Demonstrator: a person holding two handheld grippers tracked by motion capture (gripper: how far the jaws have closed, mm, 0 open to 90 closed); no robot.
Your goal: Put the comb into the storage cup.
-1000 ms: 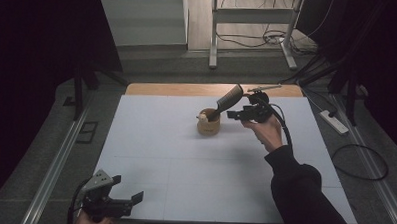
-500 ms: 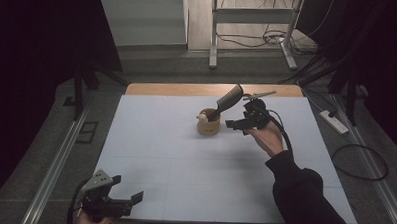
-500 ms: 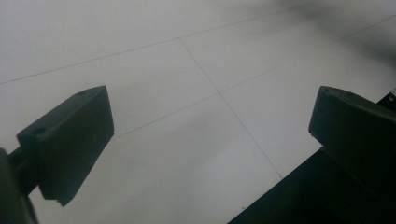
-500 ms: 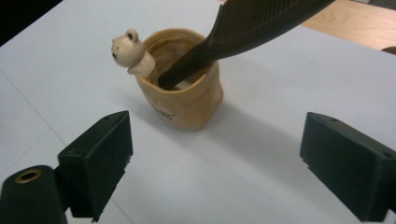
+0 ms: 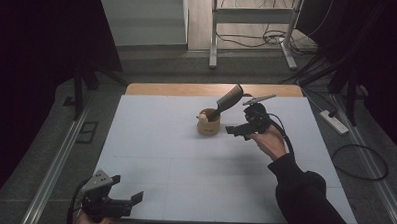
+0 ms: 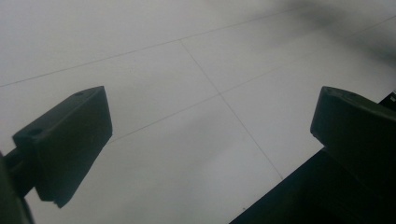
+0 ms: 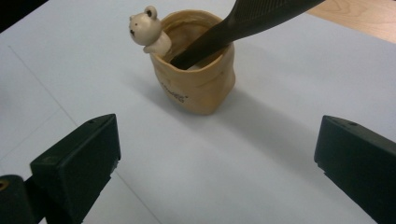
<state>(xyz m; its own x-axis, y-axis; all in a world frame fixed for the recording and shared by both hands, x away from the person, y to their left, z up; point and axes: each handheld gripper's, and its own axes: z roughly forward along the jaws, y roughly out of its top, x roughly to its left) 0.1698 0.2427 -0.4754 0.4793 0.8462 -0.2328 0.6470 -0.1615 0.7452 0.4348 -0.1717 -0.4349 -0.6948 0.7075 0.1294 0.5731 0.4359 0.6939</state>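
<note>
Your right gripper (image 7: pixel 215 154), jaws wide, faces the tan cup (image 7: pixel 198 70) just ahead; comb (image 7: pixel 243 23) leans up-right. Left gripper (image 5: pixel 114 199) wide, well apart.

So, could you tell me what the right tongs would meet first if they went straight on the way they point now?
Probably the tan cup with the small bear on its rim and a dark comb leaning in it. The open right tongs face it across bare white table, though depth is hard to judge.
</note>
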